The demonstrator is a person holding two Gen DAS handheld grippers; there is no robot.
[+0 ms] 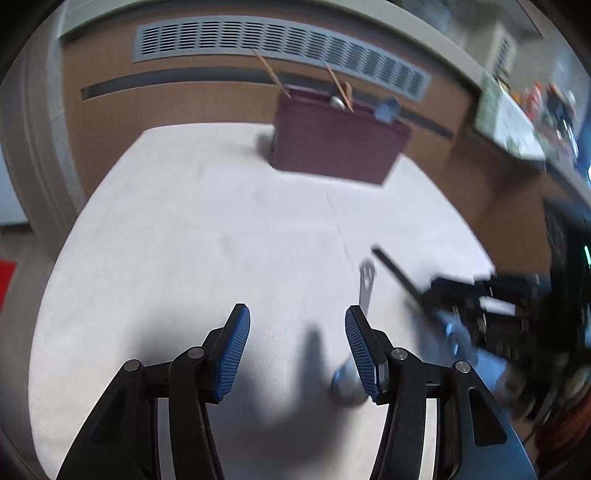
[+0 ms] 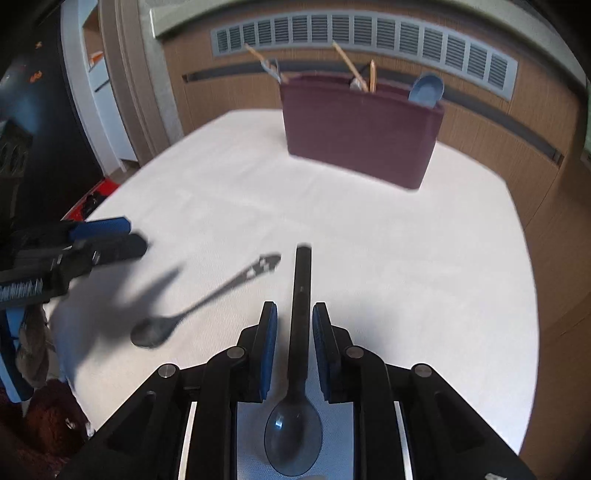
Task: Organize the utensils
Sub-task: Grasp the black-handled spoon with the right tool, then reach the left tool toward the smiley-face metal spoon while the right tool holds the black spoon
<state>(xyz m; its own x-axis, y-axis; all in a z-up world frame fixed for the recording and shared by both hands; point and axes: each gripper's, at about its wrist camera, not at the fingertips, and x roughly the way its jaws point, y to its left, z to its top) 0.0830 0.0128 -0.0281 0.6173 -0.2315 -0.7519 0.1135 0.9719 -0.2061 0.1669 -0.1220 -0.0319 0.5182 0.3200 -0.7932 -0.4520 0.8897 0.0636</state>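
A glossy black plastic spoon [image 2: 298, 332], a dull metal spoon [image 2: 207, 306], a matt white woven cloth [image 2: 406, 258], wooden chopsticks [image 2: 349, 64].

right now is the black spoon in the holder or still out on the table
Out. The black spoon lies flat on the white table, between the right gripper's open pads; the maroon holder stands beyond.

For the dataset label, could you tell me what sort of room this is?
Probably an office or institutional room, not a kitchen: a white-clothed table, a wood-panelled wall with a long vent grille, and a cluttered shelf.
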